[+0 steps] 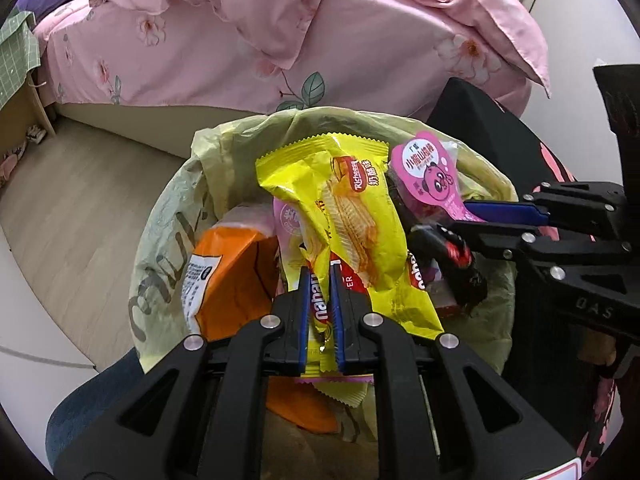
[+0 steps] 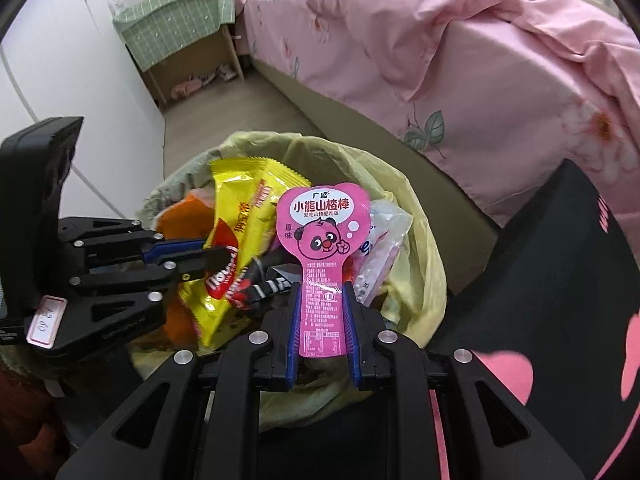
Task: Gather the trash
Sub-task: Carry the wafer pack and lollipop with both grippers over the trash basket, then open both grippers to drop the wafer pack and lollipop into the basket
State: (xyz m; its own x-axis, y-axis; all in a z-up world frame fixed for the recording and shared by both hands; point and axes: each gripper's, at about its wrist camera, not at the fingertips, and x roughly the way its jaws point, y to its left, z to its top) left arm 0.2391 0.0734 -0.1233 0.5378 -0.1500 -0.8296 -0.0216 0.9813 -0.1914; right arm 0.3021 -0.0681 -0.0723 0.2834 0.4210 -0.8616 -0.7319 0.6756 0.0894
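Note:
A round bin with a yellow-green liner (image 1: 168,216) (image 2: 416,248) sits below both grippers, filled with wrappers. My left gripper (image 1: 320,270) (image 2: 214,254) is shut on a yellow wafer wrapper (image 1: 352,208) (image 2: 244,208), which stands up over the bin's middle. My right gripper (image 2: 322,288) (image 1: 452,220) is shut on the stem of a pink panda-shaped wrapper (image 2: 324,224) (image 1: 428,172) above the bin's right side. An orange bag (image 1: 228,276) (image 2: 180,216), a black-and-red wrapper (image 1: 460,256) (image 2: 264,288) and a clear packet (image 2: 380,240) lie in the bin.
A bed with a pink floral quilt (image 1: 280,40) (image 2: 480,60) stands close behind the bin. Black fabric with pink shapes (image 2: 560,280) (image 1: 480,120) borders the bin's right. A wooden stand under a green cloth (image 2: 180,28) and a white cupboard (image 2: 60,80) are at the left, with wood floor (image 1: 80,200) between.

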